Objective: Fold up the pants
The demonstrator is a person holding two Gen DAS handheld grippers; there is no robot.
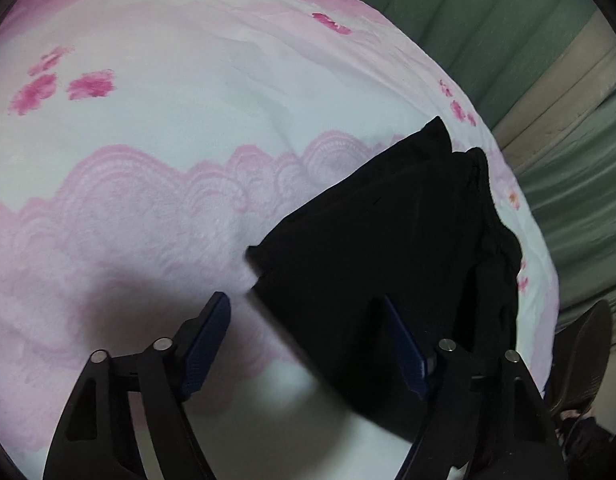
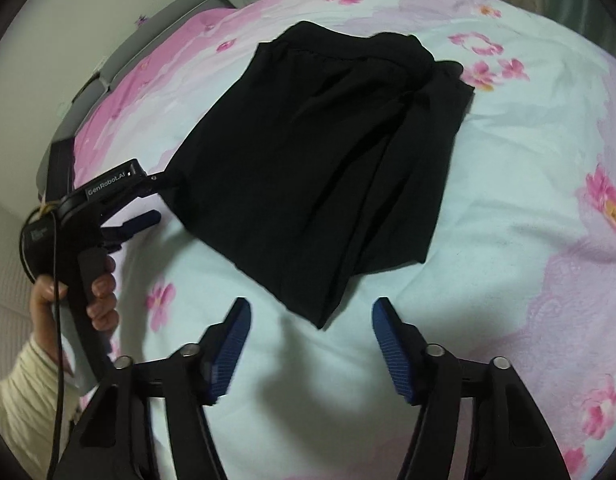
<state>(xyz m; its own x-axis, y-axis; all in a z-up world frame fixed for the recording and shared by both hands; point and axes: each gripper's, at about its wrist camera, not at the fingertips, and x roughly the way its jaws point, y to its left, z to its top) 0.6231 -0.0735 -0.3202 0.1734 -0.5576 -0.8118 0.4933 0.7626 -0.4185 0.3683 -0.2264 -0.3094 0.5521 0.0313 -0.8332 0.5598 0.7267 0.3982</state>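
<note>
Your black pants lie folded on the pink flowered bed. Your right gripper, fingers released, hovers just before their nearest corner; your left gripper, also released, straddles their edge.

The pants are lying folded on the bedspread, running from the far edge of the bed toward the near side, with a narrower folded layer lying along their right side. In the right wrist view, the right gripper is hovering over bare bedspread just before the near corner of the pants. The left gripper is sitting at the left edge of the pants, near the left side of the bed, with the person's hand behind it. Curtains are hanging beyond the bed's edge.
</note>
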